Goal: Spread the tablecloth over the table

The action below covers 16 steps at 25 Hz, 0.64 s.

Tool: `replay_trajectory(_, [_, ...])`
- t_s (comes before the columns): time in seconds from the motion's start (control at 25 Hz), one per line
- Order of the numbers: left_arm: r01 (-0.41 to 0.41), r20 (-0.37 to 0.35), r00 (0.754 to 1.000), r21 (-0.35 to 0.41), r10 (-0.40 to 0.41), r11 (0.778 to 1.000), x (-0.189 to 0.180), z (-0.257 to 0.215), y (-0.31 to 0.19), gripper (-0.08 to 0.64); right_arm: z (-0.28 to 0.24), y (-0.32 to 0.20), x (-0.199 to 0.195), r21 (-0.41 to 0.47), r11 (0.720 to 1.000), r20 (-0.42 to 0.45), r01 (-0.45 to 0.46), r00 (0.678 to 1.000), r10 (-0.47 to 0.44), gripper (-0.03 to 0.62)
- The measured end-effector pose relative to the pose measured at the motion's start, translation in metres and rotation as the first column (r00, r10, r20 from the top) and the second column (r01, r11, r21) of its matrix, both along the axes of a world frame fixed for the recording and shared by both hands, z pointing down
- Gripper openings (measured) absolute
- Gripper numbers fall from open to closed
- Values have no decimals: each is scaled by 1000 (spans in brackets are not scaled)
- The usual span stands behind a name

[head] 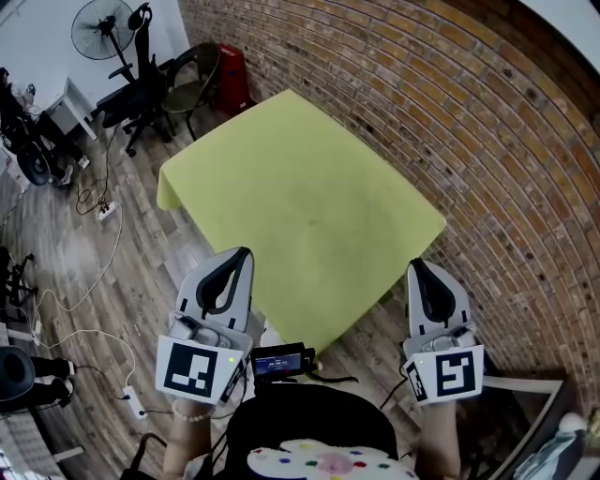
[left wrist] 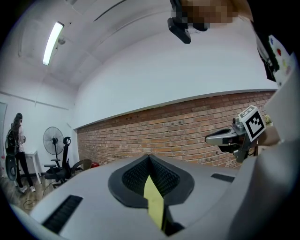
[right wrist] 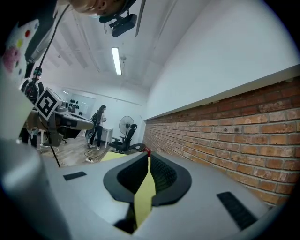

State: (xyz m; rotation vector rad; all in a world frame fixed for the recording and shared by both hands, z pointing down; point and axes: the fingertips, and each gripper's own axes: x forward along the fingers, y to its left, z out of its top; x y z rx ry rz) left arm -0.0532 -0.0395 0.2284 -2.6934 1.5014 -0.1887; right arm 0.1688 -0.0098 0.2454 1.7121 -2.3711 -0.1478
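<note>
A yellow-green tablecloth (head: 300, 202) lies spread over a square table by the brick wall. My left gripper (head: 246, 253) is at its near left corner, shut on the cloth edge; a strip of yellow cloth (left wrist: 154, 201) shows pinched between its jaws. At the near right corner my right gripper (head: 414, 266) is also shut on the cloth, with a yellow strip (right wrist: 144, 194) clamped between its jaws. Both grippers point level toward the table. From the left gripper view the right gripper (left wrist: 213, 138) shows at the right.
A curved brick wall (head: 450, 112) runs behind and right of the table. Office chairs (head: 145, 89), a standing fan (head: 103, 28) and a red bin (head: 232, 77) stand at the far left. Cables and power strips (head: 105, 211) lie on the wooden floor. A person (left wrist: 18, 150) stands far off.
</note>
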Motion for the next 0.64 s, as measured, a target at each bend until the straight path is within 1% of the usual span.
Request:
replay_trajectory(0.36, [-28, -10, 1000, -3, 28, 1000, 12, -2, 1, 14, -1, 1, -4, 8, 1000, -50, 10, 999, -9, 41])
replay_trajectory(0.52, [-40, -12, 999, 2, 40, 999, 17, 0, 3, 15, 1, 2, -6, 6, 1000, -53, 20, 998, -20, 41])
replay_trajectory(0.64, [-52, -34, 998, -17, 52, 998, 23, 1, 6, 15, 1, 5, -7, 6, 999, -38, 31, 999, -31, 41])
